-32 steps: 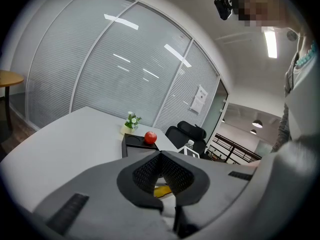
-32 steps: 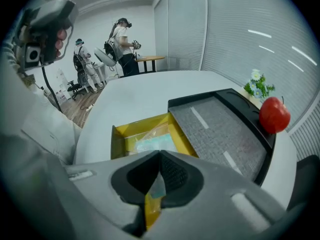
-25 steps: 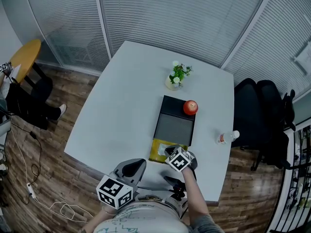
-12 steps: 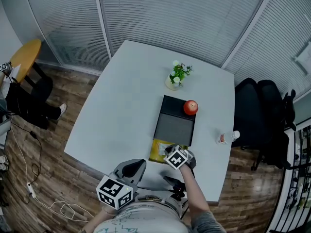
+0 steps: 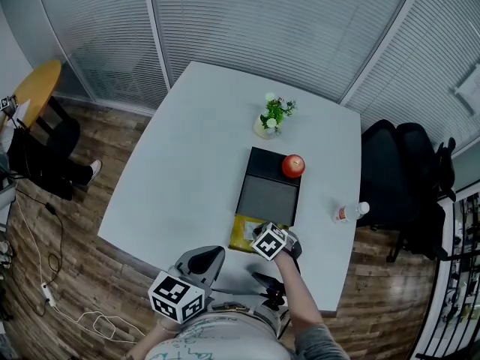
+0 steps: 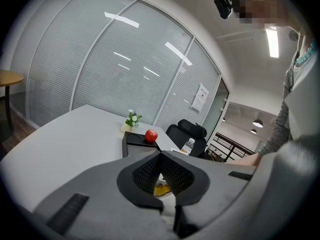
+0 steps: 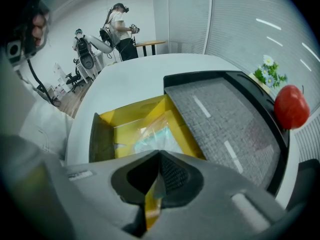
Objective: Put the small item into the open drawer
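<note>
left gripper [image 6: 160,156]: near the body, short of the table [image 5: 187,163]; fingers pressed together, nothing between
right gripper [image 7: 159,160]: over the drawer's near end; fingers pinching a thin yellow strip [image 7: 152,204], drawer-coloured
yellow drawer [image 7: 125,119]: pulled out of the black cabinet [image 5: 268,193]
clear packet [image 7: 152,136]: pale green inside, lying in the drawer
apple [image 5: 293,166]: on the cabinet top
water bottle [image 5: 349,212]: right of the cabinet
flower pot [image 5: 274,115]: beyond the cabinet

My left gripper [image 6: 161,155] and right gripper [image 7: 159,157] are grey moulded plastic with black ribbed pads [image 6: 175,175]. Behind each sits a white cube of black square markers [image 5: 178,297]. I wear a grey sleeve [image 5: 315,345].
</note>
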`<state>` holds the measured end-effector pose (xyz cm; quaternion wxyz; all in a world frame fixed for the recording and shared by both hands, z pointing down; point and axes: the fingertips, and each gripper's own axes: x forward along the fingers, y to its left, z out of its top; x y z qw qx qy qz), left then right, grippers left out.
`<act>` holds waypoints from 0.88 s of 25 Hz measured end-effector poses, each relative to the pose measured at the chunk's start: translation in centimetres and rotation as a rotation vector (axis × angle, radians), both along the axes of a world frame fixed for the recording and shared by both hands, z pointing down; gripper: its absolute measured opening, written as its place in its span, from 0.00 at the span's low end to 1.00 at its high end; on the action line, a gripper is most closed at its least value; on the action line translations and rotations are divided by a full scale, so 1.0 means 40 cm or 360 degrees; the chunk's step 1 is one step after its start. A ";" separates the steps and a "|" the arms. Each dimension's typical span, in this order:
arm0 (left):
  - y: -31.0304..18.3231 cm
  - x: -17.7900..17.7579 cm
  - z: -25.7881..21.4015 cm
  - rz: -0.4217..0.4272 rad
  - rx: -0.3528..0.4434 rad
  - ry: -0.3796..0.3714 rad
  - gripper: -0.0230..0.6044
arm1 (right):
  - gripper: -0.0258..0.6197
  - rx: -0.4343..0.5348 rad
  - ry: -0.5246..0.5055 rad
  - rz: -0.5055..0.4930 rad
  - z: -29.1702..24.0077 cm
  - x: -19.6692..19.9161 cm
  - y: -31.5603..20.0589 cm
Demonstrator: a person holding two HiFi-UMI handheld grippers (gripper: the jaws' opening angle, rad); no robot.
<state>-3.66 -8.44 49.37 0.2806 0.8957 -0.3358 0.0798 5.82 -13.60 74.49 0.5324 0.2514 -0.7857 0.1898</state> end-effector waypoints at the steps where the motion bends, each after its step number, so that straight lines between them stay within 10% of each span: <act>1: 0.000 0.001 0.001 0.0005 -0.0001 -0.0003 0.03 | 0.04 -0.0003 0.0000 0.0004 0.001 0.001 -0.001; 22: 0.016 0.018 0.004 0.0055 -0.0005 -0.0004 0.03 | 0.04 -0.0015 -0.0057 0.0075 -0.001 0.007 -0.004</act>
